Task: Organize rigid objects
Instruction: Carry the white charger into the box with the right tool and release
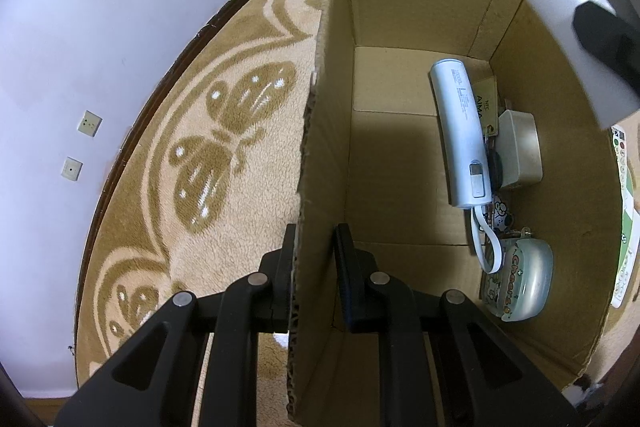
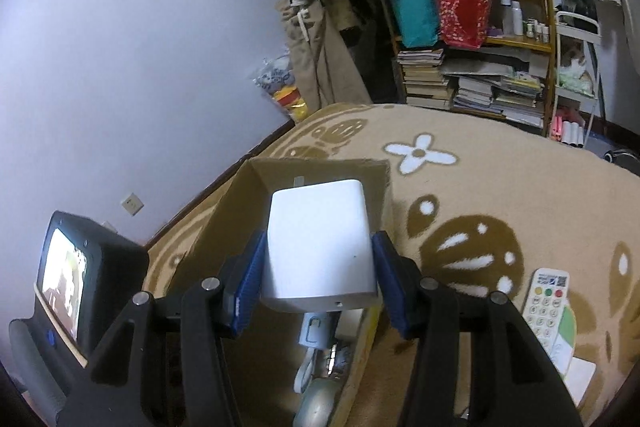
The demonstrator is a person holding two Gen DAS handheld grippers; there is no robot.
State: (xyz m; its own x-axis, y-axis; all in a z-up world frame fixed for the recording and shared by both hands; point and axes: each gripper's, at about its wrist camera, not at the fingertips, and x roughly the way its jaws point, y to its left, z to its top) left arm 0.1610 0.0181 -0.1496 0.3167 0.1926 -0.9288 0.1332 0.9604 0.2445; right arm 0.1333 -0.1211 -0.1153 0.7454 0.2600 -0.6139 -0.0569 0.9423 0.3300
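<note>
An open cardboard box (image 1: 400, 39) stands on a beige patterned rug. My left gripper (image 1: 316, 247) is shut on the box's left wall, one finger on each side. Inside lie a light blue power bank (image 1: 460, 131) with a looped cable, a beige small box (image 1: 520, 147) and a pale green case (image 1: 524, 279). My right gripper (image 2: 318, 251) is shut on a white rounded block (image 2: 320, 247) and holds it above the box (image 2: 280, 175). The block also shows at the upper right of the left wrist view (image 1: 568, 15).
A white remote control (image 2: 546, 301) and a white card lie on the rug right of the box. A bookshelf (image 2: 472, 67) with books and bags stands behind. The left gripper's body with a lit screen (image 2: 64, 279) is at the left. A wall runs along the left.
</note>
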